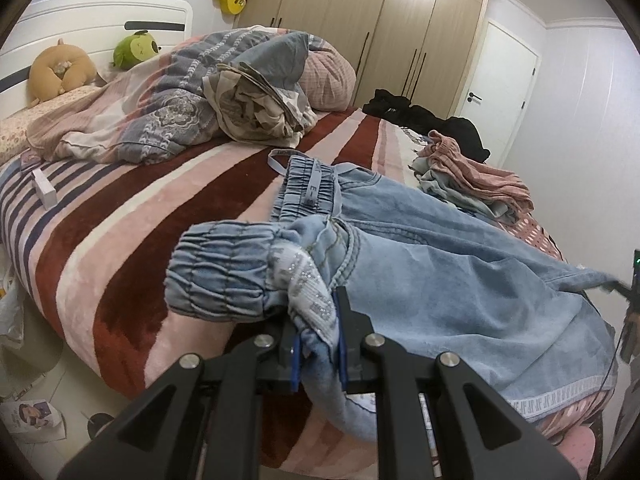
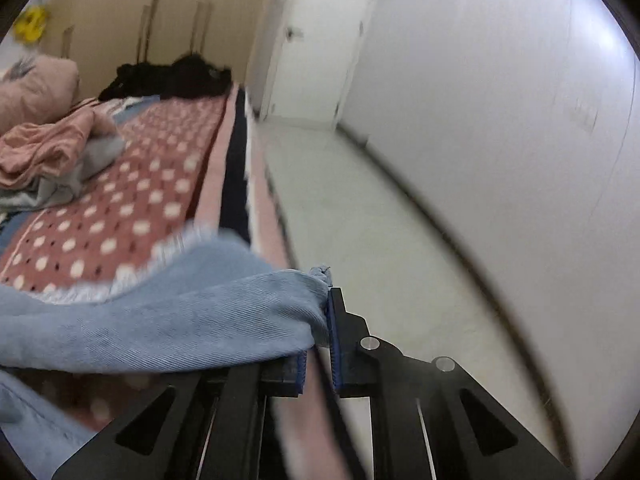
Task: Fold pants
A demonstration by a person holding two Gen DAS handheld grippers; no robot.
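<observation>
Light blue denim pants (image 1: 440, 264) lie across the striped blanket (image 1: 132, 216) on the bed, waistband far, one elastic cuff (image 1: 224, 268) bunched near me. My left gripper (image 1: 318, 332) is shut on the pant leg fabric just behind that cuff. In the right wrist view my right gripper (image 2: 320, 320) is shut on another edge of the pants (image 2: 180, 320), held over the bed's right edge. The right gripper also shows at the far right of the left wrist view (image 1: 628, 292).
A rumpled quilt (image 1: 168, 92) and pillows fill the bed's far side. A pile of pink and grey clothes (image 1: 472, 184) and black clothes (image 1: 432, 116) lie at the far right. A small white box (image 1: 44, 188) sits at the left. Floor (image 2: 360, 208) and wall run beside the bed.
</observation>
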